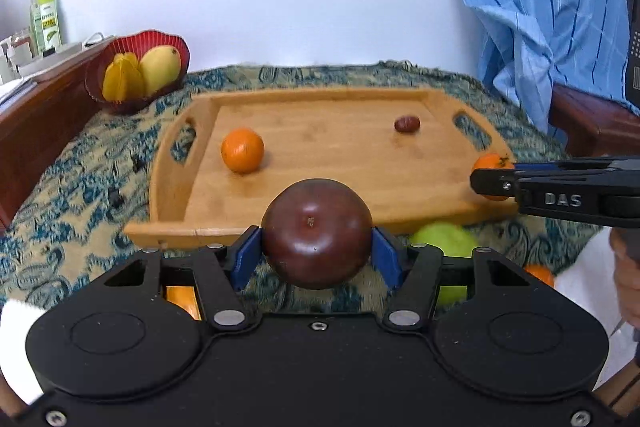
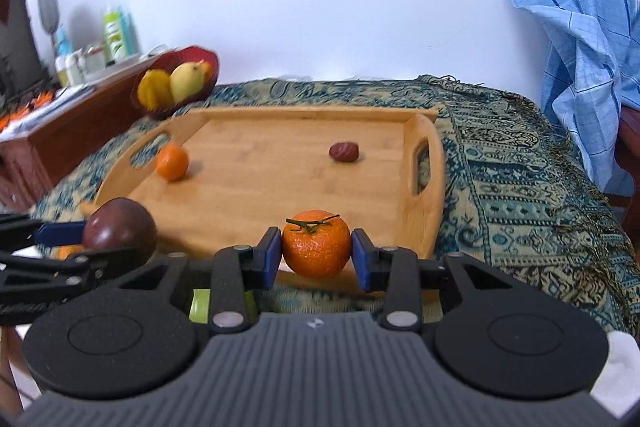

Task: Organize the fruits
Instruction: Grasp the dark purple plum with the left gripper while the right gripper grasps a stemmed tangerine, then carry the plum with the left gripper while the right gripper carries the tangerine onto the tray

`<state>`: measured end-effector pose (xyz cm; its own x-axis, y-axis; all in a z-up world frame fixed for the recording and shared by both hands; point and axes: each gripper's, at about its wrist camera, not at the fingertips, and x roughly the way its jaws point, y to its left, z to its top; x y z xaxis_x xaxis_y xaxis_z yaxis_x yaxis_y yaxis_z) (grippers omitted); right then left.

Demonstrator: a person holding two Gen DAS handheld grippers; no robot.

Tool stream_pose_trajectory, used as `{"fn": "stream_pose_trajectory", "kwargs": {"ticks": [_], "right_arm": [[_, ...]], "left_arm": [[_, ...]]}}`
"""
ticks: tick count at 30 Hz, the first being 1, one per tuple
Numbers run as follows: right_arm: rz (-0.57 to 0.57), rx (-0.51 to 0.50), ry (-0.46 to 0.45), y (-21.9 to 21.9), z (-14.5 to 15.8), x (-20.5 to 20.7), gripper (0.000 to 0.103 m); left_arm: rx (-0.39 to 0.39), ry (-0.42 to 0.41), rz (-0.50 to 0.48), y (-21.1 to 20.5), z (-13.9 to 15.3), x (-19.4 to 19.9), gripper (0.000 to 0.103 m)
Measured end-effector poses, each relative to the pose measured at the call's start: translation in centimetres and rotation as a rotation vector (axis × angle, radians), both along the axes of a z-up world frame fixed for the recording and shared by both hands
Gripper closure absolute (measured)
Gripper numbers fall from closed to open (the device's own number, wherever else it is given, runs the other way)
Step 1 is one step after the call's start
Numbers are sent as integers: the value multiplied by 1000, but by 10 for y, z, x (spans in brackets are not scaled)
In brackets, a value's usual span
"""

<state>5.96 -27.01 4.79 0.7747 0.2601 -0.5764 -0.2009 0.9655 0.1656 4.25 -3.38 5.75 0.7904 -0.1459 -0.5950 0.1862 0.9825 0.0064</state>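
Left wrist view: the left gripper (image 1: 316, 251) is pinching a dark apple (image 1: 316, 233) between its jaws. Beyond them, the wooden tray (image 1: 320, 195) is waiting, apparently the fruit's destination. The right gripper (image 2: 316, 257) is clamping a tangerine (image 2: 316, 243) likewise.

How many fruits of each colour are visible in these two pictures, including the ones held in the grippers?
Orange: 4 (one on the tray, one in the right gripper, one partly hidden, one seen through the left gripper's frame)
Dark red: 2 (large one in the left gripper, small one on the tray)
Yellow: 2 (bowl:)
Green: 1
Total: 9
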Motion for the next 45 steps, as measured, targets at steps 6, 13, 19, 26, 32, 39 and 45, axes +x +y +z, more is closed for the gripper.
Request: {"fn": "stream_pose_trajectory", "kwargs": {"ticks": [6, 13, 19, 26, 32, 39, 45], "right_arm": [[-62, 8, 10, 6, 2, 35, 61], [-95, -6, 61, 10, -9, 68, 61], [-112, 8, 98, 10, -16, 91, 61], [-105, -23, 119, 17, -19, 112, 61], [-113, -21, 139, 16, -24, 121, 61], [-178, -7, 117, 10, -25, 127, 61], [-204, -18, 114, 7, -28, 129, 61]], "left_arm": [[-15, -10, -3, -6, 12, 29, 46], [-25, 55, 18, -16, 1, 73, 46], [-2, 86, 22, -22, -9, 104, 46], [19, 95, 16, -28, -19, 123, 46], [26, 86, 13, -33, -19, 135, 46], [14, 74, 28, -32, -18, 152, 46], [18, 72, 44, -31, -19, 169, 46]]}}
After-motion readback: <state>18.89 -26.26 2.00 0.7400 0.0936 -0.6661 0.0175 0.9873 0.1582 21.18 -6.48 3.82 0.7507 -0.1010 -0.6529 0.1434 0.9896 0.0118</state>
